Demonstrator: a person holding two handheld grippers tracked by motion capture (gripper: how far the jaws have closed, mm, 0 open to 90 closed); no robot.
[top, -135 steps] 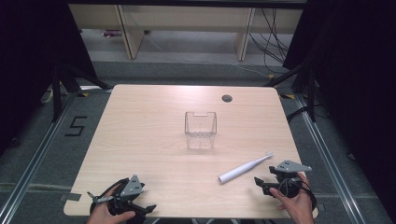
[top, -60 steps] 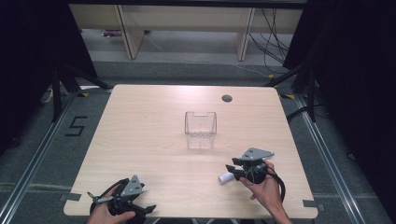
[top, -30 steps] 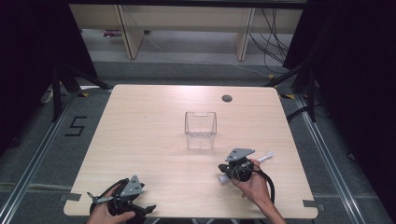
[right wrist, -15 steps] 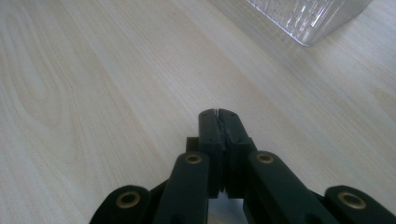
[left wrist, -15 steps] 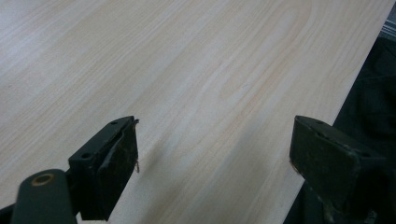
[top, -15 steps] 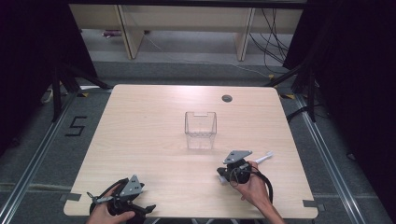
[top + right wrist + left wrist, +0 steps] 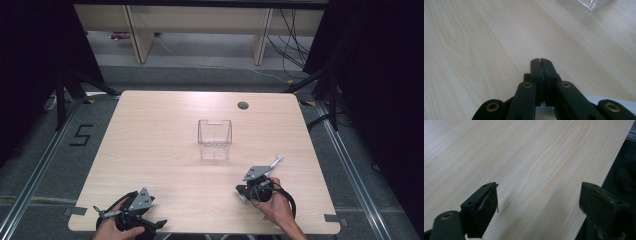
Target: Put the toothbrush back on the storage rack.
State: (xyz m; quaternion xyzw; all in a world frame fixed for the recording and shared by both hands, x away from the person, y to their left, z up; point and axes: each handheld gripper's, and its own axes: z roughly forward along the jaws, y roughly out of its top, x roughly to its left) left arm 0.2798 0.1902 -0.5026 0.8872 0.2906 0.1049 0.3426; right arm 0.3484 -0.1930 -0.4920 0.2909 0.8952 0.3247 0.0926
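Observation:
A white stick-like object (image 7: pixel 276 160) lies on the wooden table (image 7: pixel 160 130) at the front right, its far end poking out past my right gripper (image 7: pixel 240 190). That gripper rests over the stick's near part with its jaws pressed together. In the right gripper view, my right gripper (image 7: pixel 540 60) is shut, and a pale strip of the stick (image 7: pixel 604 100) shows under its body. My left gripper (image 7: pixel 152 225) sits at the table's front left edge. In the left gripper view, my left gripper (image 7: pixel 539 200) is wide open over bare wood.
A clear plastic box (image 7: pixel 214 138) stands upright near the table's middle, and its corner (image 7: pixel 594 3) shows at the top of the right gripper view. A round cable hole (image 7: pixel 243 105) lies near the far edge. Dark floor and shelving surround the table.
My right gripper has moved from the front right corner leftward onto the white stick, covering most of it. It has barely shifted in the last second. The left gripper has stayed still.

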